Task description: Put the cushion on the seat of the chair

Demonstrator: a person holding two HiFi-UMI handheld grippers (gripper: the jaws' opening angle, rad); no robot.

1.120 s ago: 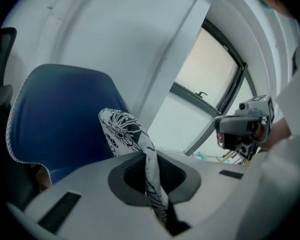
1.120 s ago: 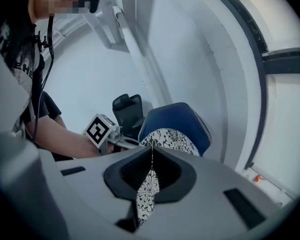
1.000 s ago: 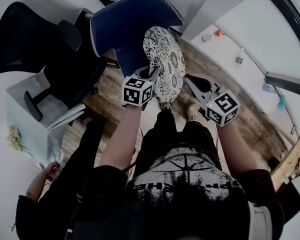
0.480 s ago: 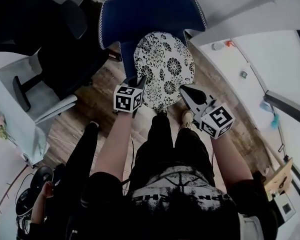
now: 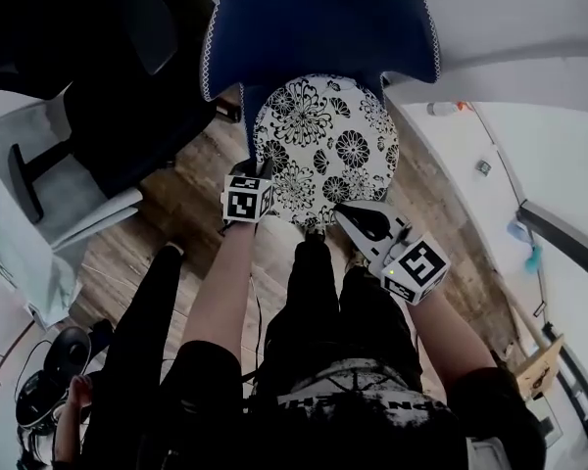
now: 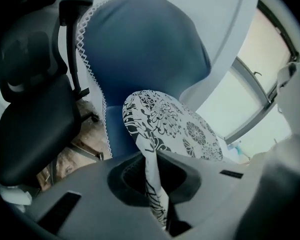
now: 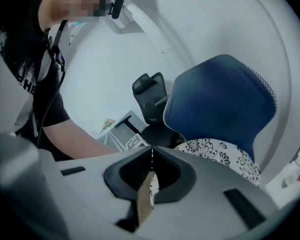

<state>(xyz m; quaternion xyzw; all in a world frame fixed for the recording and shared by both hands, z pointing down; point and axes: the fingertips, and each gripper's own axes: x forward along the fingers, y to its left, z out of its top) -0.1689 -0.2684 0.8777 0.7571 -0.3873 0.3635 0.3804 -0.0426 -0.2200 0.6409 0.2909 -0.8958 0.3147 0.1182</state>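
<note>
1. Wooden floor point(image 5: 167, 213) carries a blue chair point(image 5: 323, 27), with a black office chair point(image 5: 118, 116) beside it
2. Round flowered cushion point(image 5: 323, 145) spreads over the blue chair's seat, in front of its backrest
3. Left gripper point(image 5: 260, 169) is clamped on the cushion's near edge
4. Right gripper point(image 5: 345, 211) has its jaws pressed together on nothing, tips just beside the cushion's near rim

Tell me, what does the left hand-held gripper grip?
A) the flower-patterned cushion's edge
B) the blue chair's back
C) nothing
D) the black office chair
A: in its own view, the left hand-held gripper has its jaws pinched shut on the cushion at its rim.
</note>
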